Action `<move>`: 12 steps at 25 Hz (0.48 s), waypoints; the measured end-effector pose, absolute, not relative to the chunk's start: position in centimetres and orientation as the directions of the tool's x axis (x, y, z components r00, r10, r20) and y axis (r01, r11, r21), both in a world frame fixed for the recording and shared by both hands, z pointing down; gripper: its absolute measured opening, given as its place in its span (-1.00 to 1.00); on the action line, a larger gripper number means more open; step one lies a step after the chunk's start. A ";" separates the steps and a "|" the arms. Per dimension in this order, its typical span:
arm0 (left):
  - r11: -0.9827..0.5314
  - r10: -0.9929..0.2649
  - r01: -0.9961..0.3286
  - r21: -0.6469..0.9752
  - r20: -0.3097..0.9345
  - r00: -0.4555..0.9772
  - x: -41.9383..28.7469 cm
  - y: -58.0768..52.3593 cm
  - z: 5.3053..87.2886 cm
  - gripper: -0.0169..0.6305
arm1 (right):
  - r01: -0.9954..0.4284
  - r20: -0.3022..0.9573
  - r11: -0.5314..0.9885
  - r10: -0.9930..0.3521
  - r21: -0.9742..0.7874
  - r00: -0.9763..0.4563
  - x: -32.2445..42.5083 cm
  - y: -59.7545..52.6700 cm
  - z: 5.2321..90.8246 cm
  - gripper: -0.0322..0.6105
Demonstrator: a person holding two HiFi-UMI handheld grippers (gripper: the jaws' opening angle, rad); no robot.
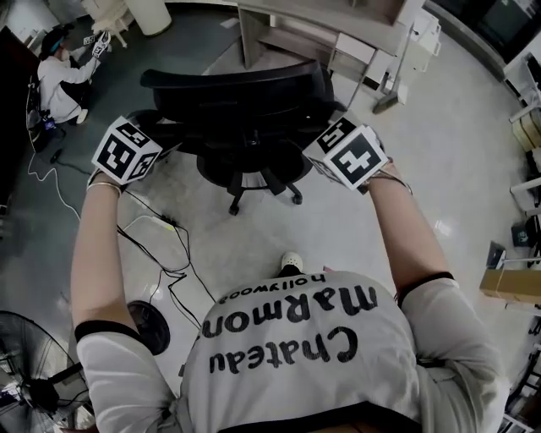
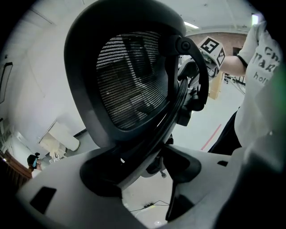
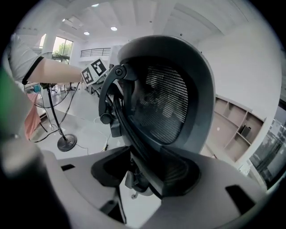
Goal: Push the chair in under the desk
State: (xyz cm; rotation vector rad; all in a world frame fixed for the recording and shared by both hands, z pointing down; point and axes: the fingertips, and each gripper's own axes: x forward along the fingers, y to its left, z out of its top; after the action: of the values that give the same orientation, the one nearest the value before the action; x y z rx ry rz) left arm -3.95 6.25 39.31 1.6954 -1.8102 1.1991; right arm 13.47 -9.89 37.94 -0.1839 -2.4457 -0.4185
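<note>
A black mesh-back office chair stands on its wheeled base in front of a pale wooden desk, its backrest towards me. My left gripper is at the backrest's left edge and my right gripper at its right edge. In the left gripper view the backrest fills the frame and its rim runs down between the jaws of the left gripper, which are closed on it. In the right gripper view the rim of the backrest sits the same way in the right gripper, against both pads.
A white drawer unit stands beside the desk. Cables trail over the floor at the left, near a fan on a stand. A person crouches at the far left. Cardboard boxes sit at the right.
</note>
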 end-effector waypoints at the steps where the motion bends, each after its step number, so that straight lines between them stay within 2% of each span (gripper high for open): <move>1: -0.093 -0.616 -0.942 -0.322 0.762 -0.199 -4.3 5.7 39.3 -0.04 | 0.226 0.616 0.940 0.022 0.257 -0.788 13.1 -10.5 37.9 -0.23; 12: -0.066 -0.626 -0.941 -0.332 0.748 -0.220 -8.7 -1.8 38.9 -0.04 | 0.195 0.596 0.945 0.000 0.263 -0.803 8.3 -18.2 37.5 -0.19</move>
State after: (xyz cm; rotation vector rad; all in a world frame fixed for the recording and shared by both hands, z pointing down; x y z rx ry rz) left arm -8.70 -1.77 38.88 1.6776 -1.8506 1.1873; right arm 8.35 -18.20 37.55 -0.1376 -2.4736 -0.4167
